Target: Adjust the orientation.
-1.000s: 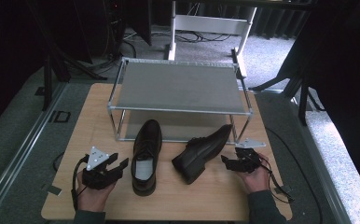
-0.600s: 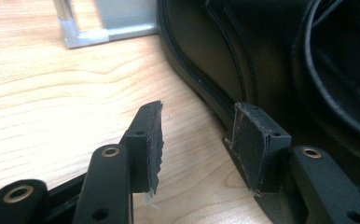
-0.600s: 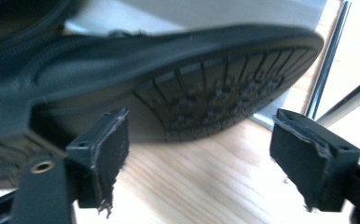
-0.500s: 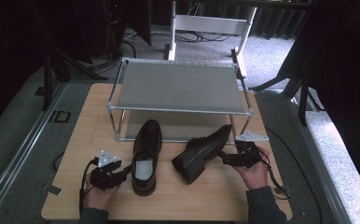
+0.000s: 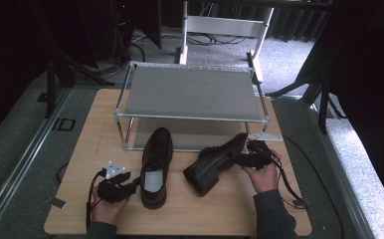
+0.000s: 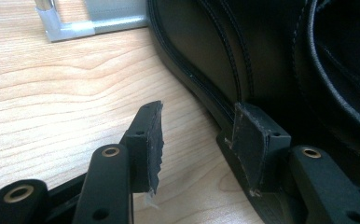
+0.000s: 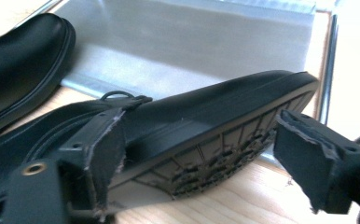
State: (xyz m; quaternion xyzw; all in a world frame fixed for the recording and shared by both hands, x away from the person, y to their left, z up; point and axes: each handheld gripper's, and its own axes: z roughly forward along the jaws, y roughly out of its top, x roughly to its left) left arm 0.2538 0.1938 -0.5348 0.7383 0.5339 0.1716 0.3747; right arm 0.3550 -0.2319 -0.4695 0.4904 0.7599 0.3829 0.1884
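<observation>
Shoes wait before the grey metal two-tier rack (image 5: 190, 92). My right gripper (image 7: 201, 163), jaws just widened, straddles the tipped black leather shoe (image 5: 215, 162) unpressed; I should clamp squarely. My left gripper (image 6: 199, 140) gapes beside the upright black shoe (image 5: 156, 164).

Recording studio or lab setup, not a home. A small wooden table (image 5: 80, 149) stands on grey carpet (image 5: 16, 149), ringed by black curtains (image 5: 369, 74) and dark stand legs (image 5: 324, 94). Loose cables (image 5: 215, 10) trail on the floor behind, around a white frame base (image 5: 225, 25). A metal two-tier shoe rack (image 5: 190, 92) sits staged on the table.
</observation>
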